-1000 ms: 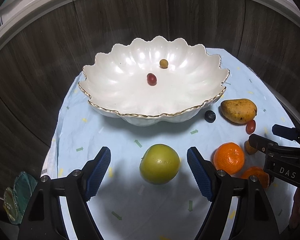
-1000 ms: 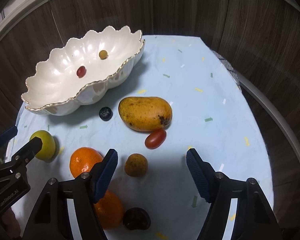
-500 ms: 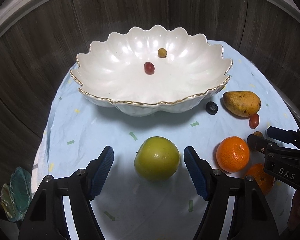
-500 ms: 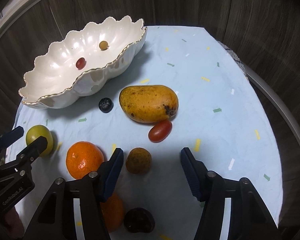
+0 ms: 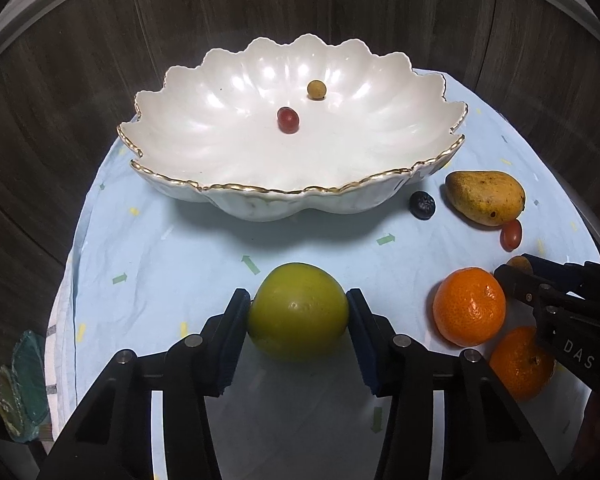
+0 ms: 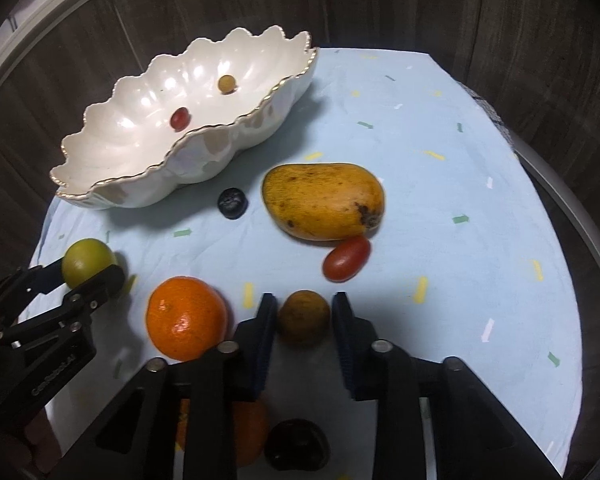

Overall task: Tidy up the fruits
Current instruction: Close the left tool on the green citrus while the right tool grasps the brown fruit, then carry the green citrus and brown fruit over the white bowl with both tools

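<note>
A white scalloped bowl [image 5: 380,148] with a gold rim stands on the pale blue cloth and holds a red grape [image 5: 288,119] and a small tan fruit [image 5: 316,89]. My left gripper [image 5: 298,314] is shut on the green fruit [image 5: 298,316], which rests on the cloth in front of the bowl; it also shows in the right wrist view [image 6: 87,262]. My right gripper [image 6: 304,316] has its pads against both sides of a small brown fruit [image 6: 303,317] on the cloth. The bowl also shows in the right wrist view [image 6: 132,192].
On the cloth lie a mango [image 6: 322,206], a red grape tomato [image 6: 346,258], a blueberry [image 6: 232,202], an orange [image 6: 186,318], a second orange [image 6: 248,434] and a dark fruit [image 6: 296,444] under my right gripper. Dark wood surrounds the round table.
Both grippers moved forward and closed: the left one on the green fruit, the right one on the small brown fruit. The fruits have stayed on the cloth.
</note>
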`<state>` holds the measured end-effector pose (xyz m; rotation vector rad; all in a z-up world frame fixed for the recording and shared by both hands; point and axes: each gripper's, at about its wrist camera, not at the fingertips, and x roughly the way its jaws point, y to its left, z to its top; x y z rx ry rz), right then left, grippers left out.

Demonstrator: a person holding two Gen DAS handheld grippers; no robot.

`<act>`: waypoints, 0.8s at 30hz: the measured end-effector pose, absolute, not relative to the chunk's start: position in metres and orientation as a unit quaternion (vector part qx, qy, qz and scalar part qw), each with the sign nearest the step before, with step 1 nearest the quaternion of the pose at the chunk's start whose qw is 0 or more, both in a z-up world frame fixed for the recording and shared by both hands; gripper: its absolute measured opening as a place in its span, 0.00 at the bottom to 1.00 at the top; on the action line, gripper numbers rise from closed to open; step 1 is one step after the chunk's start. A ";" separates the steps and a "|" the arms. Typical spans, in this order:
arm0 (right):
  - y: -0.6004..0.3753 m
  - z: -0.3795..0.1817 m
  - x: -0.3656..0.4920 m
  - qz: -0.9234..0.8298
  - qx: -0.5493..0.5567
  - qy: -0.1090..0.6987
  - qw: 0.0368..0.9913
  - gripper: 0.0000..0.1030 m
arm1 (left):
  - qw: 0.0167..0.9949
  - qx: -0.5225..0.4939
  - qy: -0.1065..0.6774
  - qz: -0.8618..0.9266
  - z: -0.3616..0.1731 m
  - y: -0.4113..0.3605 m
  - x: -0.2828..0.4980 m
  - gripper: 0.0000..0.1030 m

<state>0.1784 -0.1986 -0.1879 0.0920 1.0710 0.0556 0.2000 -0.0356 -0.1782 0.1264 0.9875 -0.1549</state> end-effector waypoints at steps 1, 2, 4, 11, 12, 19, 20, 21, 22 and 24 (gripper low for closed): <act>-0.199 -0.188 0.178 0.027 0.045 0.510 0.859 0.27 | 0.876 0.059 0.474 -0.075 -0.178 -0.035 0.200 0.47; -0.199 -0.188 0.178 0.027 0.046 0.509 0.859 0.27 | 0.875 0.059 0.474 -0.075 -0.178 -0.035 0.199 0.47; -0.200 -0.187 0.177 0.027 0.047 0.509 0.859 0.27 | 0.875 0.059 0.474 -0.075 -0.177 -0.036 0.199 0.47; -0.201 -0.181 0.173 0.026 0.047 0.505 0.862 0.27 | 0.877 0.059 0.470 -0.076 -0.172 -0.035 0.196 0.46; -0.201 -0.179 0.173 0.026 0.047 0.504 0.862 0.27 | 0.878 0.059 0.469 -0.076 -0.171 -0.035 0.195 0.46; -0.200 -0.166 0.170 0.029 0.049 0.493 0.868 0.27 | 0.882 0.058 0.461 -0.074 -0.155 -0.033 0.191 0.46; -0.200 -0.164 0.170 0.029 0.049 0.492 0.869 0.27 | 0.883 0.058 0.460 -0.074 -0.152 -0.032 0.190 0.46; -0.199 -0.162 0.170 0.030 0.049 0.490 0.870 0.27 | 0.884 0.057 0.459 -0.074 -0.149 -0.032 0.189 0.46; -0.199 -0.159 0.169 0.030 0.049 0.488 0.871 0.27 | 0.884 0.057 0.457 -0.074 -0.147 -0.031 0.188 0.46; -0.198 -0.154 0.169 0.032 0.050 0.484 0.873 0.27 | 0.885 0.057 0.455 -0.074 -0.141 -0.031 0.187 0.46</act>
